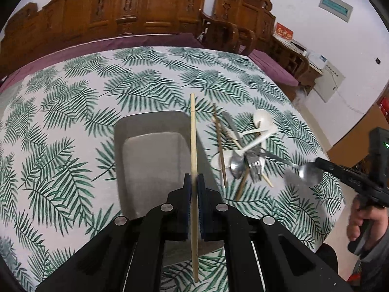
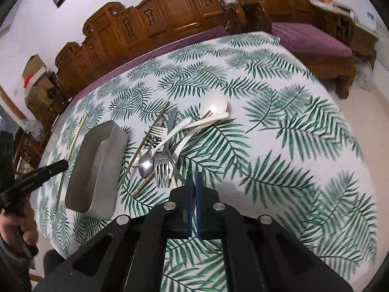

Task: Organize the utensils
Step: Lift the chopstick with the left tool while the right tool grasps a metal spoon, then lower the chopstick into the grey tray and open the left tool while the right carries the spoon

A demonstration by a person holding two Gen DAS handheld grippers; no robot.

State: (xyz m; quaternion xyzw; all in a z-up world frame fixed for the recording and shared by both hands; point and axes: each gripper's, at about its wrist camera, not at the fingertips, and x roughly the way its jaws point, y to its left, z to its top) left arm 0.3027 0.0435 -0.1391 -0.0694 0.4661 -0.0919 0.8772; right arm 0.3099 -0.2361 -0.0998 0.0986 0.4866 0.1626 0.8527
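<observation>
We grip chopstick (image 1: 193, 146) in left hand-held gripper (image 1: 194, 182) over grey tray (image 1: 155, 124); right hand-held gripper (image 2: 194, 182) clamps metal spoon (image 1: 310, 174) above worktop (image 1: 73, 121), beside utensil pile (image 2: 167, 143).

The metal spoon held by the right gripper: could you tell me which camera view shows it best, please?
The left wrist view shows it best: the metal spoon sticks out of the right gripper, bowl fully visible though slightly blurred. In the right wrist view the right gripper's pads look closed, but the spoon itself cannot be made out.

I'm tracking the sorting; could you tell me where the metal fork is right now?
In the right wrist view the metal fork lies in the utensil pile, right of the grey tray, beside the metal spoon.
</observation>
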